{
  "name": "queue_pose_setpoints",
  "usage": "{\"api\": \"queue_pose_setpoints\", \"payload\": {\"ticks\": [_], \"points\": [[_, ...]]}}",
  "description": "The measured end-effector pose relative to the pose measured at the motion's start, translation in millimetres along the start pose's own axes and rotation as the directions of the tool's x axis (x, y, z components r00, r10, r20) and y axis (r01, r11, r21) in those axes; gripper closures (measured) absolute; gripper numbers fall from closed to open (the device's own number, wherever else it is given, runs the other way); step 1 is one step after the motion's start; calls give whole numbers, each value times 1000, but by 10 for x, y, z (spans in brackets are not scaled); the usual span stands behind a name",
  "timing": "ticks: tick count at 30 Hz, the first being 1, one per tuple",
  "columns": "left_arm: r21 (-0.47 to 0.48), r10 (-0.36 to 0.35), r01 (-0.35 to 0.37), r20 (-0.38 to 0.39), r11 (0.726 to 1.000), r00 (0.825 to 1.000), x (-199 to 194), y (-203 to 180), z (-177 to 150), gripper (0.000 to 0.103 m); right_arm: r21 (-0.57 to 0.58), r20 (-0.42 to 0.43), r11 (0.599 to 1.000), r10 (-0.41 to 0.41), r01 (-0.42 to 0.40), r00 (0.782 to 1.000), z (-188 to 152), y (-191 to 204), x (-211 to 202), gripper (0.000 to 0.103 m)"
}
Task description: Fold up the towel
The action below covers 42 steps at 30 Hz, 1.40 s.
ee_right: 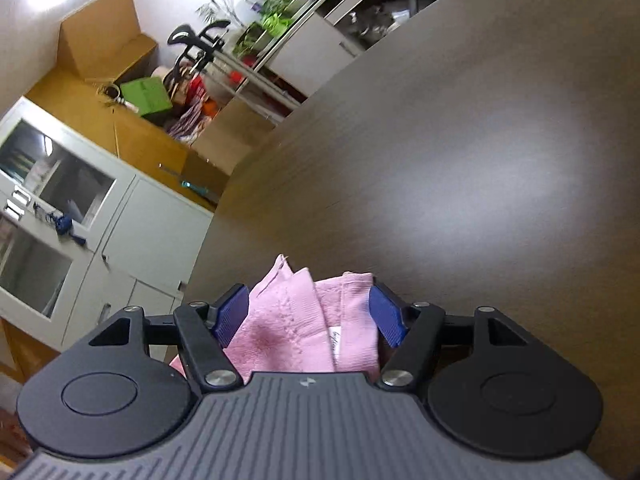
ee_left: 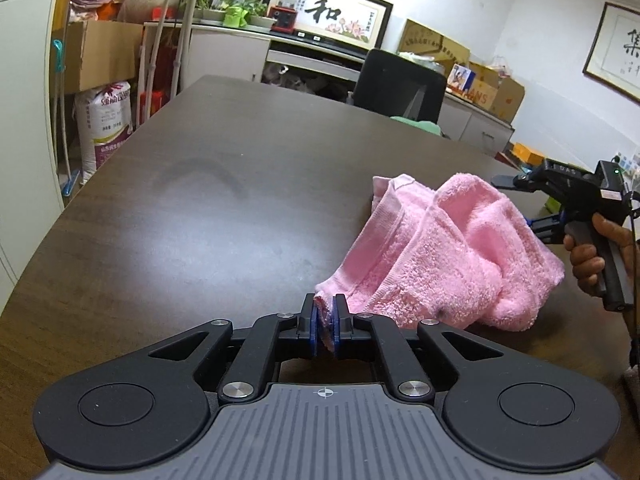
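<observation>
A pink terry towel (ee_left: 440, 248) lies crumpled on the dark wooden table (ee_left: 224, 200), right of centre in the left wrist view. My left gripper (ee_left: 324, 309) is shut on the towel's near corner, and a thin fold shows between its blue pads. In the right wrist view a thick bunch of the pink towel (ee_right: 308, 320) fills the gap of my right gripper (ee_right: 310, 300), touching both blue pads (ee_right: 230, 312). The jaws stand fairly wide around it. The left wrist view shows a hand (ee_left: 586, 264) holding that gripper behind the towel's raised right side.
A black chair (ee_left: 400, 84) stands at the table's far edge. Cabinets, cardboard boxes, sacks and potted plants (ee_left: 240, 12) line the walls beyond. The table's left edge (ee_right: 224, 208) runs close to a white cabinet (ee_right: 120, 220). Bare tabletop stretches left of the towel.
</observation>
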State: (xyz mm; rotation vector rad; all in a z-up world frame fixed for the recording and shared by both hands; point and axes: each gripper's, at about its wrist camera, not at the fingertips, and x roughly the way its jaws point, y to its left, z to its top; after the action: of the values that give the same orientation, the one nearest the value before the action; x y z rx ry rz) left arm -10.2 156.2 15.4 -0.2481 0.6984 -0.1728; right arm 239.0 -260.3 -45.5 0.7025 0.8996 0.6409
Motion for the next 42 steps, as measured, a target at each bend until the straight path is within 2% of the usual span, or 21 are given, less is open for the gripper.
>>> {"api": "queue_pose_setpoints", "payload": {"ticks": [1, 2, 4, 6, 12, 16, 21, 23, 25, 28, 30, 33, 34, 35, 37, 39, 41, 42], "points": [[-1, -2, 2, 1, 1000, 1000, -4, 7, -4, 95, -9, -7, 1000, -8, 8, 1000, 4, 25, 28, 57], [-2, -3, 3, 2, 1000, 1000, -8, 12, -8, 95, -17, -8, 1000, -23, 23, 1000, 5, 41, 40, 65], [-3, -5, 5, 4, 1000, 1000, -16, 20, -18, 95, -60, -7, 994, -92, 92, 996, -21, 94, 83, 88], [-4, -7, 7, 5, 1000, 1000, -14, 25, -13, 95, -90, -13, 990, -106, 104, 994, -54, 128, 91, 92], [-21, -11, 11, 6, 1000, 1000, -13, 52, 1, 92, -131, 30, 988, -81, 85, 996, -123, 279, -52, 96], [-41, -7, 8, 12, 999, 1000, -17, 92, 10, 88, -132, 113, 990, -27, 42, 993, -163, 345, -332, 96], [-78, 6, -4, 21, 997, 1000, -18, 138, 31, 84, -178, 222, 984, 47, -7, 974, -249, 438, -681, 97], [-86, 8, -7, 20, 996, 1000, -30, 142, 33, 84, -243, 271, 969, 116, -48, 955, -368, 550, -951, 97], [-83, 5, -3, 30, 997, 1000, -87, 127, 20, 85, -303, 278, 950, 159, -71, 947, -479, 606, -1124, 97], [-69, -9, 13, 57, 998, 998, -203, 88, -19, 85, -471, 269, 878, 238, -89, 933, -850, 781, -1475, 96], [-61, -12, 15, 62, 998, 998, -242, 69, -42, 85, -508, 267, 860, 207, -46, 941, -1012, 839, -1662, 95], [-46, -14, 17, 54, 999, 998, -278, 29, -80, 85, -533, 279, 842, 90, 77, 956, -1158, 877, -1871, 92], [-40, -16, 18, 48, 999, 999, -282, 16, -91, 85, -537, 240, 840, 67, 75, 969, -1189, 837, -1918, 92], [-34, -18, 20, 42, 999, 999, -284, 3, -100, 85, -535, 232, 842, 64, 72, 971, -1207, 814, -1941, 92], [-14, -17, 18, 32, 1000, 999, -281, -37, -133, 85, -502, 229, 863, 64, 61, 971, -1219, 698, -2032, 92], [-7, -14, 15, 25, 1000, 1000, -274, -59, -143, 85, -461, 220, 887, 113, 1, 969, -1175, 590, -2082, 91], [-3, -10, 10, 15, 1000, 1000, -264, -83, -152, 85, -426, 245, 904, 67, 45, 967, -1137, 550, -2045, 90], [-1, -9, 9, 14, 1000, 1000, -267, -82, -154, 85, -398, 266, 913, 19, 92, 964, -1113, 507, -2032, 89]]}}
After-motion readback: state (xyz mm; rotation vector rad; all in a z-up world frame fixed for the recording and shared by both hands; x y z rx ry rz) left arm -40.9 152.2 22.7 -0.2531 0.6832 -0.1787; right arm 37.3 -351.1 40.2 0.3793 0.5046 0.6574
